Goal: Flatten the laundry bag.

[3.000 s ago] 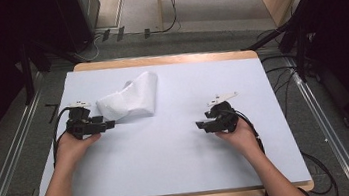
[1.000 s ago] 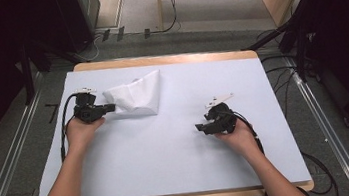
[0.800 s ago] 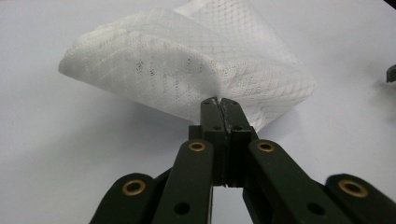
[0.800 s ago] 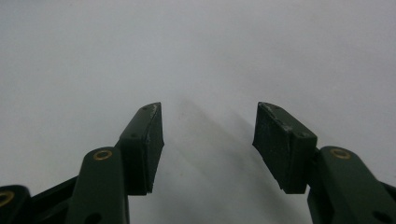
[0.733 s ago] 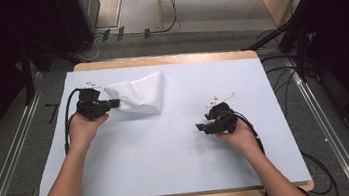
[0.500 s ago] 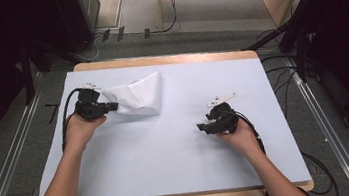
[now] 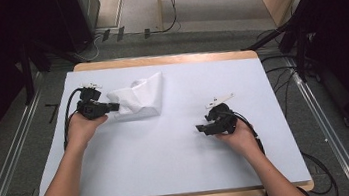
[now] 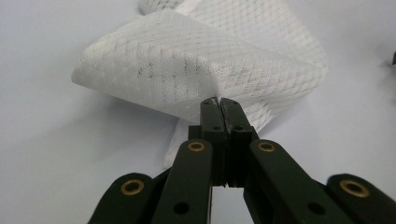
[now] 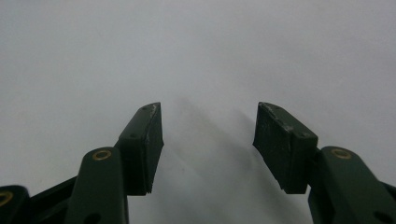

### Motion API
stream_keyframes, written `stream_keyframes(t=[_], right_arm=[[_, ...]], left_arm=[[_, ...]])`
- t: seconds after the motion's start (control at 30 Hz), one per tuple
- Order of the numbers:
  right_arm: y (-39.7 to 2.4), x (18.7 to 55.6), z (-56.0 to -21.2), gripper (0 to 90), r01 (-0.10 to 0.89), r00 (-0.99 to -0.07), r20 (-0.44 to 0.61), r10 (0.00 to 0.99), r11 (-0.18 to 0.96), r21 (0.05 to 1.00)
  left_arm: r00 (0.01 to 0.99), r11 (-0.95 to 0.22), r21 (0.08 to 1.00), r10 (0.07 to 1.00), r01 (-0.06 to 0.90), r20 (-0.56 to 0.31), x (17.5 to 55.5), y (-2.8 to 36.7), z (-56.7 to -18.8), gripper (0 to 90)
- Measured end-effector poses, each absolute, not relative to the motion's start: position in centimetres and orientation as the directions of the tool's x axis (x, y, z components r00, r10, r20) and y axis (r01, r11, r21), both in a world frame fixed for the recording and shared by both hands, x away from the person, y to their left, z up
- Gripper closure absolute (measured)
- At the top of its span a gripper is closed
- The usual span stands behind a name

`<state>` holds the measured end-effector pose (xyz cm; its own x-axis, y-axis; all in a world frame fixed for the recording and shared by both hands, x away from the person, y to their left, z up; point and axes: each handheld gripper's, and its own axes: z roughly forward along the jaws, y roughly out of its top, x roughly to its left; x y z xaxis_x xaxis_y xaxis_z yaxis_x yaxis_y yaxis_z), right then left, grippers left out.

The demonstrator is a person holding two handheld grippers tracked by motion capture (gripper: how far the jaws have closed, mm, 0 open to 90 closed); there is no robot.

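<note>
Fingers of the left gripper [image 8: 218,103] are pinched together on the near edge of the cloth [image 8: 201,70], a white mesh piece lying bunched and partly folded at the back left of the table [image 7: 182,177]; so little fabric sits between the pads that the hold looks thin, though the tips meet right at the hem. In the high view the left gripper [image 7: 112,106] touches the cloth's [image 7: 137,98] left end. The right gripper [image 9: 208,130] has its jaws spread wide with nothing between them, and it hovers over bare tabletop [image 9: 196,46] well apart from the cloth, as the high view [image 7: 201,128] confirms. I judge the work, apparently folding or spreading the cloth, to be at an early stage: one corner is gripped, the fabric is not yet flat or squared, and the second gripper has yet to take a hold. How many layers the left jaws pinch cannot be told, and the cloth's far side is folded under itself and hard to read.
</note>
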<state>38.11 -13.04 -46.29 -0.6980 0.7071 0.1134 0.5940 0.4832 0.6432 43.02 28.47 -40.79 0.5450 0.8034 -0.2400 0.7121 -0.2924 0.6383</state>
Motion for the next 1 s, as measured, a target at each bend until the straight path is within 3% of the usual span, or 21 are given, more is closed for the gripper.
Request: stream_keyframes(t=[1.0], right_arm=[[-13.6, 38.0, -46.0, 43.5, 0.597, -0.686, 0.118, 0.718, 0.463, 0.655]], left_arm=[[0.701, -0.368, 0.721, 0.677, 0.587, -0.225, 43.3, 17.2, -38.3, 90.0]])
